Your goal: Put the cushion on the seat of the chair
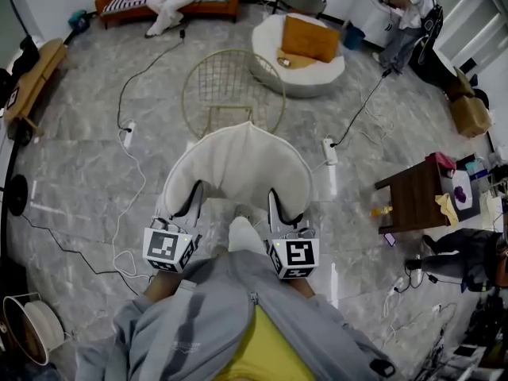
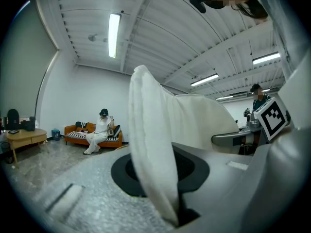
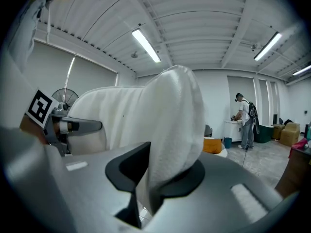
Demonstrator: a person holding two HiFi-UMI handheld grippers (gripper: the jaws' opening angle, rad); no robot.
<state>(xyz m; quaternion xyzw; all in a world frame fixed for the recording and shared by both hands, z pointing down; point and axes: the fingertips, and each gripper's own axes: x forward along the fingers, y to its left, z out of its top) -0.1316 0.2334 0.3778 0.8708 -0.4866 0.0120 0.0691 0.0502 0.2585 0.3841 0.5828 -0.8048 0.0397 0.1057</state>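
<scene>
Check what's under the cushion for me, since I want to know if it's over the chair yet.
Mostly grey floor shows round the cushion; the wire chair lies beyond it, only its near rim overlapped. What lies directly beneath is covered.

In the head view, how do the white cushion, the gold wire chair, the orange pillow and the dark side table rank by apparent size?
1. white cushion (nearest the camera, which enlarges it)
2. gold wire chair
3. dark side table
4. orange pillow
</scene>
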